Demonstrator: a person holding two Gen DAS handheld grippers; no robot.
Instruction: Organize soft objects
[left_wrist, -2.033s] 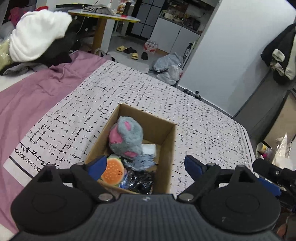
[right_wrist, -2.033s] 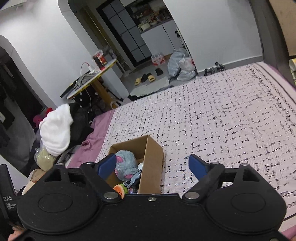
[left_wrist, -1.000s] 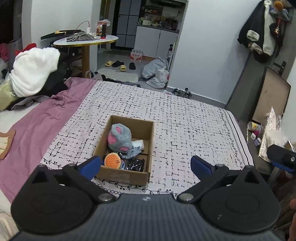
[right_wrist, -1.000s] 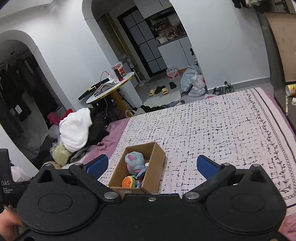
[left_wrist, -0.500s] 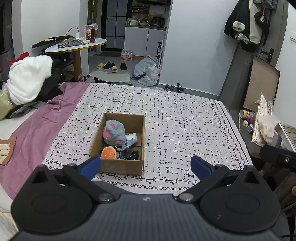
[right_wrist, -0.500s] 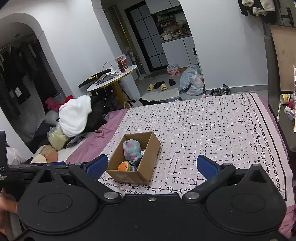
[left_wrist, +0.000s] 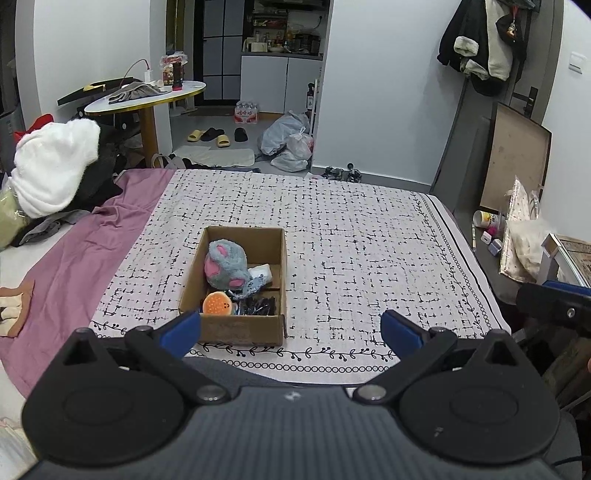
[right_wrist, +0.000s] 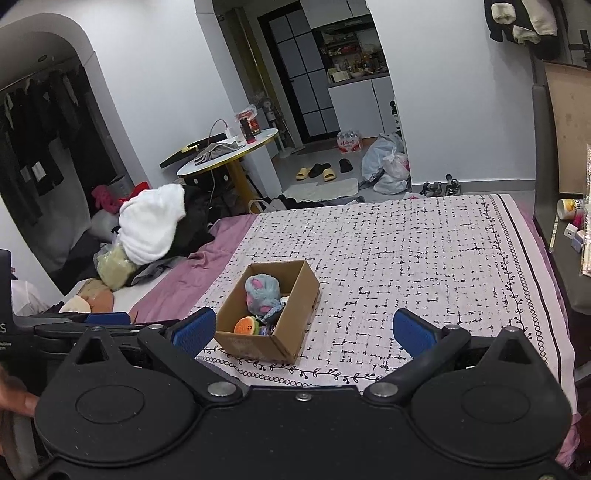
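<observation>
A round table (left_wrist: 147, 96) beyond the bed — slippers (left_wrist: 210, 136) and plastic bags (left_wrist: 290, 142) on the floor.

Only a white "S" — perhaps a word's end — reads on the black device (right_wrist: 5, 328).

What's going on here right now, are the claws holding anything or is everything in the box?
Neither claw holds anything. The left claw and right claw are both open, held back from the near edge of the bed. The cardboard box sits on the patterned blanket with the soft things inside: a grey and pink plush, an orange round toy, and something dark. No loose toys show on the blanket.
</observation>
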